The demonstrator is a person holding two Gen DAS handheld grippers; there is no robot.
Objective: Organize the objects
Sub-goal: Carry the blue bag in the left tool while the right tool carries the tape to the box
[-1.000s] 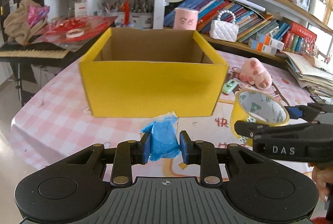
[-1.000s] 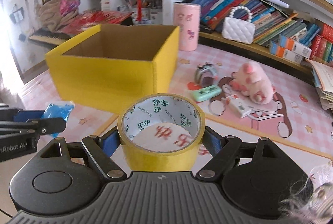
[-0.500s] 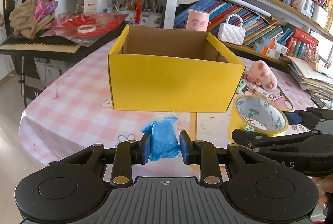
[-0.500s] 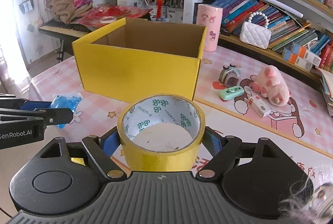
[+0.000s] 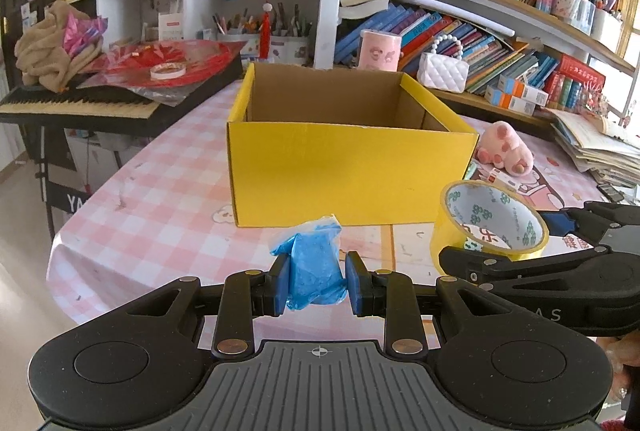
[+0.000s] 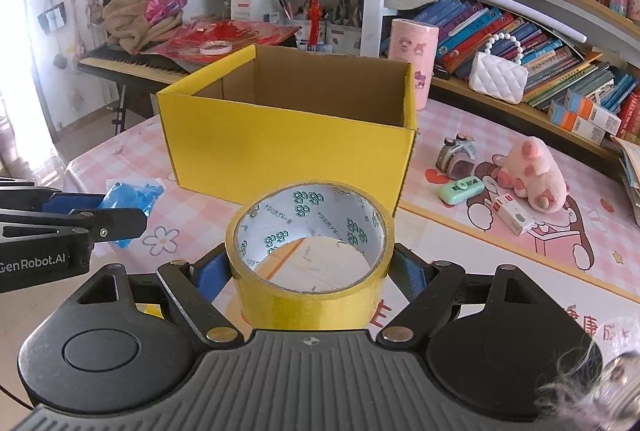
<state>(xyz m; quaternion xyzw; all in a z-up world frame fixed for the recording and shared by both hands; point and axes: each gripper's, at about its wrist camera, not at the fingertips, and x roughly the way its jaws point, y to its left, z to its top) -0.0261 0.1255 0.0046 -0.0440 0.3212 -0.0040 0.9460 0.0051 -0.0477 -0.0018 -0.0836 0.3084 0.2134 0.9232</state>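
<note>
An open yellow cardboard box [image 5: 348, 175] stands on the pink checked table; it also shows in the right wrist view [image 6: 288, 147] and looks empty inside. My left gripper [image 5: 316, 281] is shut on a crumpled blue plastic packet [image 5: 314, 271], held above the table in front of the box. My right gripper [image 6: 310, 271] is shut on a yellow tape roll [image 6: 310, 283], held up to the right of the left gripper. The tape roll [image 5: 490, 221] and right gripper show at the right of the left wrist view; the blue packet [image 6: 130, 199] shows at the left of the right wrist view.
A pink plush toy [image 6: 532, 167], a mint toy camera [image 6: 460, 189], a small white box [image 6: 514, 217] and a grey tape dispenser [image 6: 456, 155] lie right of the box. A pink cylinder [image 6: 412, 63], bookshelves and a keyboard [image 5: 80, 103] stand behind.
Both grippers have drawn back from the box and risen with their objects still held; the box looks smaller and its inside shows more.
</note>
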